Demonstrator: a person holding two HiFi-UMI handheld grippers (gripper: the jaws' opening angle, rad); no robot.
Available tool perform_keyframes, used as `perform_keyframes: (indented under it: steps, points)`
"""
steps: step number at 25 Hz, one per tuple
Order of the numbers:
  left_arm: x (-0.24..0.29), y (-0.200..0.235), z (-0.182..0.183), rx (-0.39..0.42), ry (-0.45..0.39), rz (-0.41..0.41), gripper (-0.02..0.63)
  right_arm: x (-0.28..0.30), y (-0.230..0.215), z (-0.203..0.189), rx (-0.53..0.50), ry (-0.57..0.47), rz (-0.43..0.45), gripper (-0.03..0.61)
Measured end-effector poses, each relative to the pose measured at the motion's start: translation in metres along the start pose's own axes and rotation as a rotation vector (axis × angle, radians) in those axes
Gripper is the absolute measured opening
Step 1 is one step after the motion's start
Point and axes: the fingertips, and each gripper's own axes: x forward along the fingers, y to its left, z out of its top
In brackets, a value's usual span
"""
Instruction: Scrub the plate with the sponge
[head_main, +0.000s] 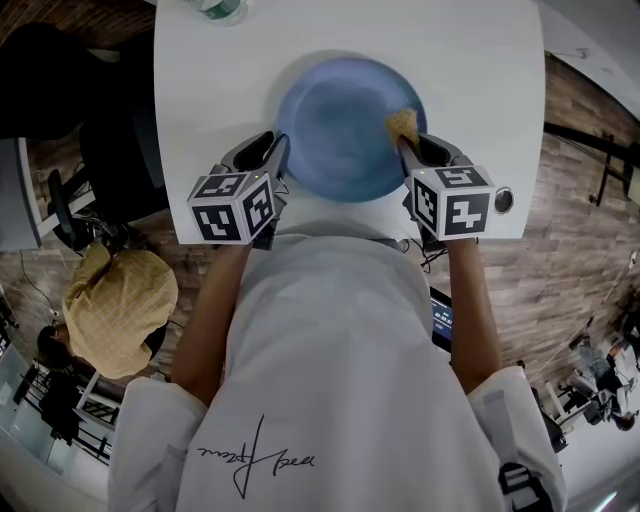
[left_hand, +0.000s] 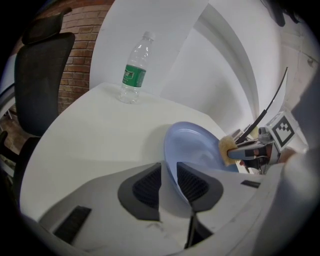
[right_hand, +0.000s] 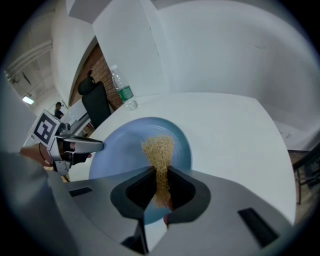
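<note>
A blue plate (head_main: 340, 135) lies on the white table (head_main: 220, 90), close to the near edge. My left gripper (head_main: 278, 148) is at the plate's left rim. In the left gripper view the rim (left_hand: 170, 150) runs between the left gripper's (left_hand: 169, 172) jaws with a gap at the left pad, so they stand open around it. My right gripper (head_main: 405, 142) is shut on a tan fibrous sponge (head_main: 403, 123). The sponge (right_hand: 159, 147) sticks out past the right gripper (right_hand: 161, 182) and hangs over the plate's (right_hand: 115, 150) right side; I cannot tell whether it touches.
A clear water bottle with a green label (left_hand: 134, 75) stands at the far end of the table. A black office chair (left_hand: 40, 75) is beyond the table's left side. A small round fitting (head_main: 503, 200) sits at the table's near right corner.
</note>
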Motion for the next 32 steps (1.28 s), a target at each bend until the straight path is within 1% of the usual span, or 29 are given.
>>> perform_keyframes:
  steps: [2,5,9,13,16,19,21,25,32]
  points:
    - [0.003,-0.003,-0.001,0.011,0.006,-0.009,0.12,0.002,-0.005,-0.001,0.018,0.011,-0.036,0.043]
    - [0.006,-0.006,0.001,0.021,0.005,-0.014,0.12,0.004,-0.009,0.0,0.046,0.028,-0.064,0.043]
    - [0.009,-0.008,0.003,0.014,0.001,-0.008,0.12,0.009,-0.015,0.001,0.097,0.034,-0.107,0.043]
    - [0.012,-0.006,0.008,0.009,-0.007,0.001,0.12,0.013,-0.016,0.002,0.113,0.047,-0.142,0.043]
    - [0.014,-0.005,0.011,0.027,-0.01,0.011,0.111,0.016,-0.015,0.002,0.134,0.061,-0.151,0.043]
    - [0.018,-0.005,0.013,0.036,-0.013,0.028,0.085,0.019,-0.018,0.002,0.149,0.083,-0.162,0.043]
    - [0.018,-0.003,0.014,0.037,-0.018,0.047,0.045,0.021,-0.019,0.003,0.15,0.09,-0.163,0.043]
    - [0.017,-0.002,0.013,0.036,-0.021,0.047,0.041,0.025,-0.02,0.005,0.17,0.101,-0.154,0.043]
    - [0.018,-0.001,0.012,0.034,-0.02,0.053,0.038,0.029,-0.02,0.005,0.141,0.133,-0.171,0.043]
